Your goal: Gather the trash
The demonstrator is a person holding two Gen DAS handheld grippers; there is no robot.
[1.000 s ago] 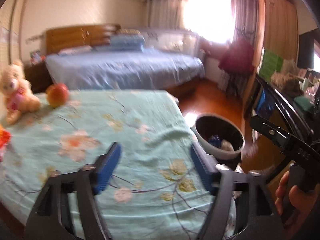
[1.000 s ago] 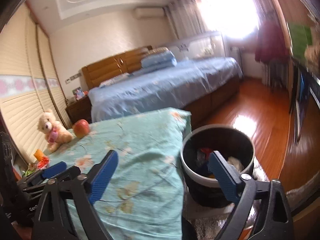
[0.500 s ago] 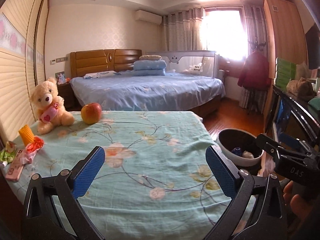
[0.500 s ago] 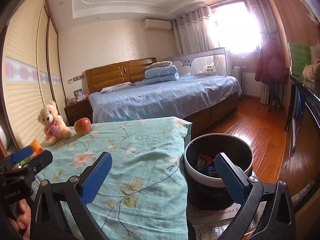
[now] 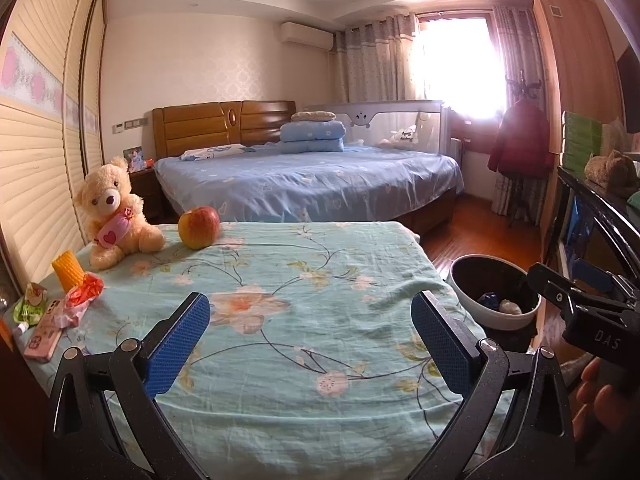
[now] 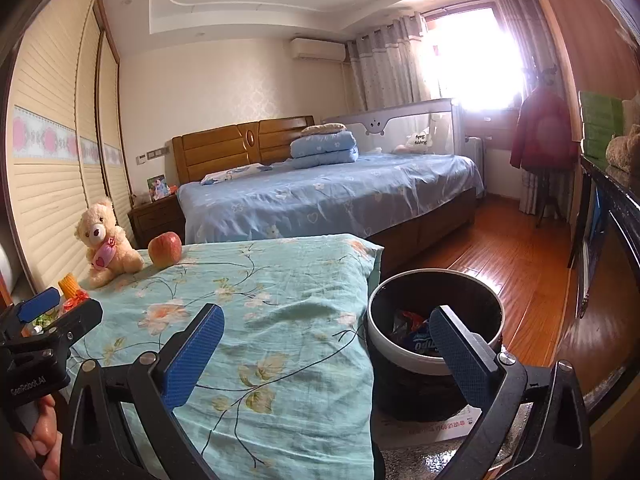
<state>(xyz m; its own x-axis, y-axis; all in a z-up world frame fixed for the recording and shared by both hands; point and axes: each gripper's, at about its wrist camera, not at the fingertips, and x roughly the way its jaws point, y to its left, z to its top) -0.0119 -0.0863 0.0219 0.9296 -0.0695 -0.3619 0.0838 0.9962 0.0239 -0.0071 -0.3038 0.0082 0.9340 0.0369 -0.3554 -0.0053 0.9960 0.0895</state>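
Note:
A round bin (image 5: 494, 300) with a white rim and black inside stands on the floor at the right of the flowered table; it holds wrappers and shows large in the right wrist view (image 6: 434, 320). A red crumpled wrapper (image 5: 82, 294) and a green wrapper (image 5: 29, 300) lie at the table's left edge. My left gripper (image 5: 310, 342) is open and empty over the table's front. My right gripper (image 6: 326, 350) is open and empty, between the table's corner and the bin.
A teddy bear (image 5: 112, 212), an apple (image 5: 199, 227), an orange corn-shaped thing (image 5: 68, 271) and a pink phone (image 5: 44, 330) sit on the light green flowered cloth (image 5: 304, 280). A blue bed (image 5: 308, 184) stands behind. A dark cabinet (image 5: 600, 232) lines the right.
Both grippers have pulled back and tilted up from the bin side, so the whole table and room show. The left view has swung left, bringing the wrappers and phone into sight.

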